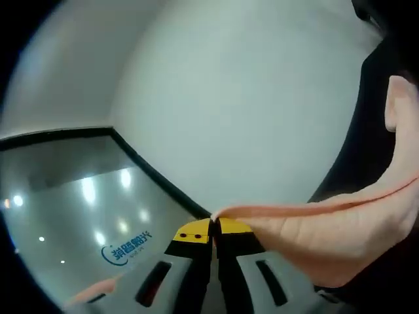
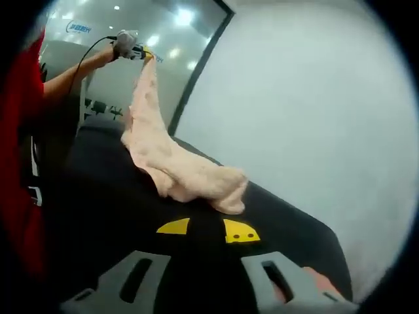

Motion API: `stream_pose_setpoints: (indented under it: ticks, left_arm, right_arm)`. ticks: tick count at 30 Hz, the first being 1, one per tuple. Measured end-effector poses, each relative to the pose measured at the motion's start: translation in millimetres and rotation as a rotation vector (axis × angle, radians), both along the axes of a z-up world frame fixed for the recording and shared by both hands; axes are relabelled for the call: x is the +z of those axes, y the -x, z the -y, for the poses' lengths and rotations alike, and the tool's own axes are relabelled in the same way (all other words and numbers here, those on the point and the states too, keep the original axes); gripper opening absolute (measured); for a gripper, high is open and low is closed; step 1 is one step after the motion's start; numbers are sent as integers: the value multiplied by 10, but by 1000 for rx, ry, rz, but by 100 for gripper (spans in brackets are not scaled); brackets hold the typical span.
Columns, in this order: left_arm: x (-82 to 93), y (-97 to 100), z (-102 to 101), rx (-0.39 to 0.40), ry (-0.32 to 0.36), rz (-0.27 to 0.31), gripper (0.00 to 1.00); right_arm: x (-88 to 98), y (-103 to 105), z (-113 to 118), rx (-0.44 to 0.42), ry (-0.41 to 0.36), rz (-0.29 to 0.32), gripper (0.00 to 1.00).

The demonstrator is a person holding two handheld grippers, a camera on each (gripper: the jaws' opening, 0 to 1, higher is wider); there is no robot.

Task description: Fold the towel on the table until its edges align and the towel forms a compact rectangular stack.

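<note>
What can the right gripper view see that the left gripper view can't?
The right gripper view takes in the black table, the towel's bunched lower end resting on it, a person's arm with a red sleeve, and the left gripper lifting the towel high. The right gripper has its jaws apart, holding nothing.

The left gripper view is up close: the left gripper is shut on the towel's edge, with a glass wall carrying a blue logo beside it.

Both show the peach towel, a pale wall and glass reflecting ceiling lights.

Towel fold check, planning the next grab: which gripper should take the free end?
Right. The right gripper is open beside the towel heaped on the table; the left gripper already pinches one corner aloft.
</note>
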State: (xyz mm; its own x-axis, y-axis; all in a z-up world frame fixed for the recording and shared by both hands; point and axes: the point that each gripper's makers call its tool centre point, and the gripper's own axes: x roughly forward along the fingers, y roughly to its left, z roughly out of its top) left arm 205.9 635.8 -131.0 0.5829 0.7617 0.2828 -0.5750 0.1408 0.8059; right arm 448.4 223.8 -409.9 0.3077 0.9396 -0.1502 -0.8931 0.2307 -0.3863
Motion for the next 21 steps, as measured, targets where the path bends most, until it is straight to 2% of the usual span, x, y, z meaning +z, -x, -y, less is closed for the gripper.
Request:
stream_pose_setpoints:
  ticks: [2, 4, 7, 9, 10, 12, 14, 15, 17, 21]
  left_arm:
    - [-34, 23, -41, 3, 10, 2, 0]
    - [-47, 35, -57, 4, 16, 7, 0]
    - [-61, 60, -83, -2, 25, 17, 0]
    - [-68, 66, -120, 0, 28, 15, 0]
    - [-75, 71, -135, 1, 29, 15, 0]
    - [-84, 81, -164, -2, 30, 15, 0]
    - [-103, 116, -181, -2, 39, 22, 0]
    - [-118, 125, -209, -3, 47, 27, 0]
    - [-148, 130, -263, -7, 67, 35, 0]
    - [-194, 147, -268, -21, 88, 50, 0]
  right_arm:
    - [-82, 120, -227, -5, -1, -133, 14]
    - [-241, 168, -419, -28, 50, -208, 16]
    - [-347, 225, -692, -30, 86, -164, 25]
    - [-385, 178, -800, -45, 94, -169, 27]
    - [-386, 151, -821, -54, 89, -180, 25]
    - [-403, 50, -885, -96, 75, -243, 20]
    - [-398, -41, -888, -124, 75, -224, 14]
    - [-384, -72, -867, -129, 80, -211, 2]
    - [-247, -120, -815, -125, 45, -186, 2]
    - [101, -224, -610, -134, -11, -191, 0]
